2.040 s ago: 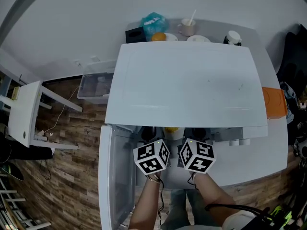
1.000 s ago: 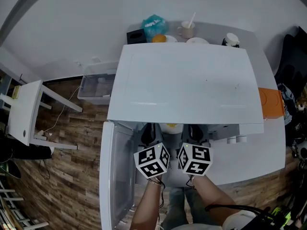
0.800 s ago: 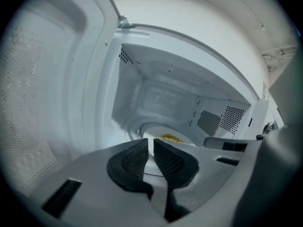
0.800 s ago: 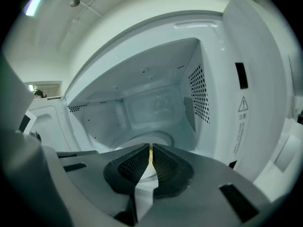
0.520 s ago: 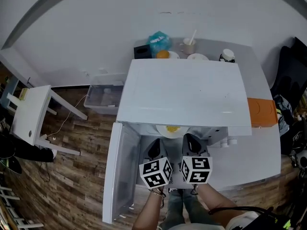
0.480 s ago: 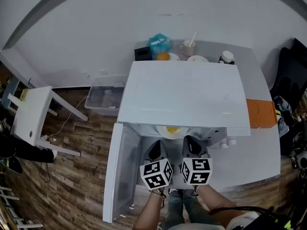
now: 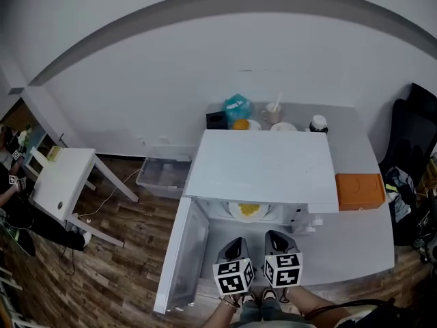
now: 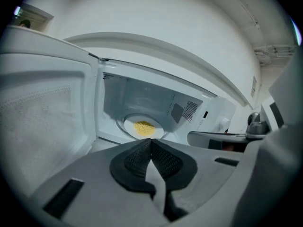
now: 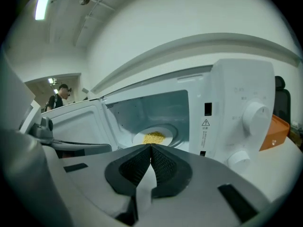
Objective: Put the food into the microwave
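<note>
A white microwave (image 7: 263,169) stands on the grey counter with its door (image 7: 183,258) swung open to the left. Inside, a white plate (image 7: 236,212) holds yellow food (image 7: 249,210), also seen as the food (image 8: 143,127) in the left gripper view and the food (image 9: 154,137) in the right gripper view. My left gripper (image 7: 236,245) and right gripper (image 7: 276,239) hover side by side in front of the opening, apart from the plate. Each has its jaws closed together with nothing between them: left gripper (image 8: 151,142), right gripper (image 9: 150,148).
The microwave's control knobs (image 9: 255,115) sit right of the opening. An orange box (image 7: 356,190) lies on the counter at the right. Behind the microwave stand a cup (image 7: 274,113), a blue bag (image 7: 237,106) and a jar (image 7: 317,124). A white table (image 7: 60,182) and a clear bin (image 7: 162,175) stand at the left.
Both grippers have drawn back out of the microwave, toward me, leaving the plate of food inside. The head view has pulled back and now shows more of the room.
</note>
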Tool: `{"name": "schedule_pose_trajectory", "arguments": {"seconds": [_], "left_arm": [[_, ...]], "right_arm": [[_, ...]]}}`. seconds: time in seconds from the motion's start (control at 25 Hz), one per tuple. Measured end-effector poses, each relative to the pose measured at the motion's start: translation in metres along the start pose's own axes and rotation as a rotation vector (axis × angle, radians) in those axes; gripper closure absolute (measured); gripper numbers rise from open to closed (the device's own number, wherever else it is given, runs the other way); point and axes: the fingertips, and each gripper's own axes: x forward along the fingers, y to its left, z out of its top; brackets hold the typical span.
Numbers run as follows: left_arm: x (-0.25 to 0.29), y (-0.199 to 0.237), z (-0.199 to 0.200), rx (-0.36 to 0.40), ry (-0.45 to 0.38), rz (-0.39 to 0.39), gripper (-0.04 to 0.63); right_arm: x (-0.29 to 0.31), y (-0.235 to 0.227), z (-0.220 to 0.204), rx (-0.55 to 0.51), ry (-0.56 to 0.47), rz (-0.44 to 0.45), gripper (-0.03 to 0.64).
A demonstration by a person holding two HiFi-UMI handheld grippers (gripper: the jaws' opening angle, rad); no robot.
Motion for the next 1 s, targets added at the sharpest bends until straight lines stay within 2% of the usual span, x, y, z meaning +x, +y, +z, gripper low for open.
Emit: {"name": "schedule_pose_trajectory", "arguments": {"seconds": [0.48,1.0], "left_arm": [[-0.027,-0.025,0.012,0.023,-0.040,-0.002,0.591],[-0.037,-0.026,0.003,0.019,-0.027,0.017,0.591]], "right_arm": [[-0.034,0.002,0.006,-0.021,-0.020,0.034,0.598],[-0.042,0.002,0.000,0.013,-0.012,0.045,0.598]]}}
